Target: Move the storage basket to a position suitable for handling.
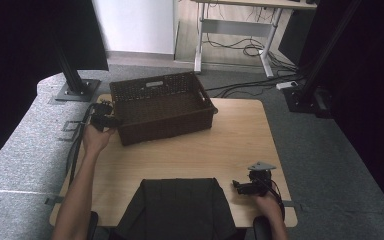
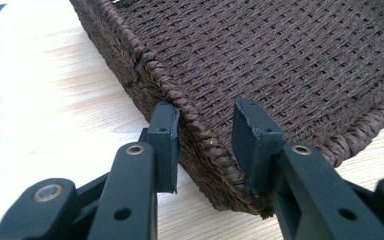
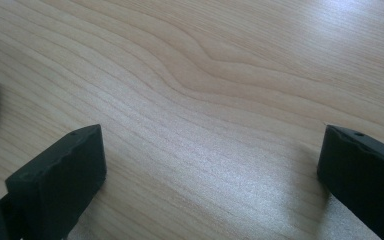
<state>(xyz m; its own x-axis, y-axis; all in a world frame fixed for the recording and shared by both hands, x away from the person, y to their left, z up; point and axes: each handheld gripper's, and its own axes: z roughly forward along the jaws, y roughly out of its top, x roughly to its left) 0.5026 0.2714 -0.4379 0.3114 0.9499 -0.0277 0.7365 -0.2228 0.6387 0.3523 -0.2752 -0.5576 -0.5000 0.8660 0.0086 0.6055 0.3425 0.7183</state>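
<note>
We cannot tell whether the left gripper (image 2: 205,132) touches the dark brown woven rectangular basket (image 1: 162,105); its jaws straddle the near-left corner rim, slightly apart. A dark folded cloth (image 1: 177,207) is cut off at the bottom edge. The light wooden table (image 1: 220,145) stands on grey carpet (image 1: 325,150), with cables beyond. In its own view we see the right gripper (image 3: 210,165) with jaws spread wide over bare wood.

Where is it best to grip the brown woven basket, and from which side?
Probably the basket rim at its near-left corner, from the left. The thin upright wall fits between the left gripper jaws, which already straddle that rim, one outside, one inside, seemingly not yet closed.
</note>
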